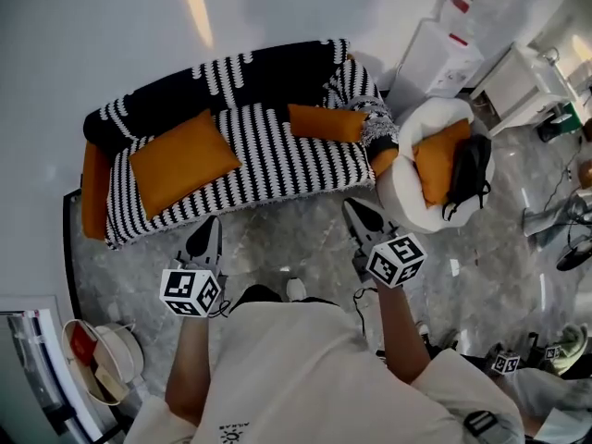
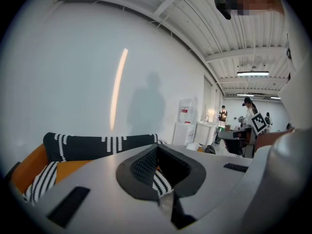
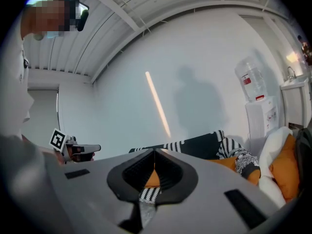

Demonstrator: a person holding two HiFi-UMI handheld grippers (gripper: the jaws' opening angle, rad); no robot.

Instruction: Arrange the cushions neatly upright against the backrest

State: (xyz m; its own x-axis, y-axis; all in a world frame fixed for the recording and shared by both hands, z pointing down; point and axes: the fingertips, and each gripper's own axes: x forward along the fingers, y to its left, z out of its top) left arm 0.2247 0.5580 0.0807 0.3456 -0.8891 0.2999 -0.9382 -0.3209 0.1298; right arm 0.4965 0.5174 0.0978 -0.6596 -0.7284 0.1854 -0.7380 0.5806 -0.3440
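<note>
A sofa [image 1: 277,155] under a black-and-white striped cover stands against the white wall. A large orange cushion [image 1: 180,160] lies flat on the left of its seat. A smaller orange cushion [image 1: 326,123] rests at the right, near the backrest [image 1: 231,81]. A third orange cushion [image 1: 437,160] sits in a white round armchair [image 1: 402,192] to the sofa's right. My left gripper [image 1: 210,225] and right gripper [image 1: 356,209] hover over the floor in front of the sofa, both shut and empty. In the left gripper view the left gripper [image 2: 156,149] points at the sofa [image 2: 97,147]; in the right gripper view the right gripper [image 3: 155,152] does too.
A black bag [image 1: 470,174] lies on the armchair. A water dispenser [image 1: 453,26] and a white cabinet [image 1: 518,86] stand at the back right. A round basket [image 1: 97,359] sits on the floor at the front left. Another person's grippers [image 1: 504,362] show at the bottom right.
</note>
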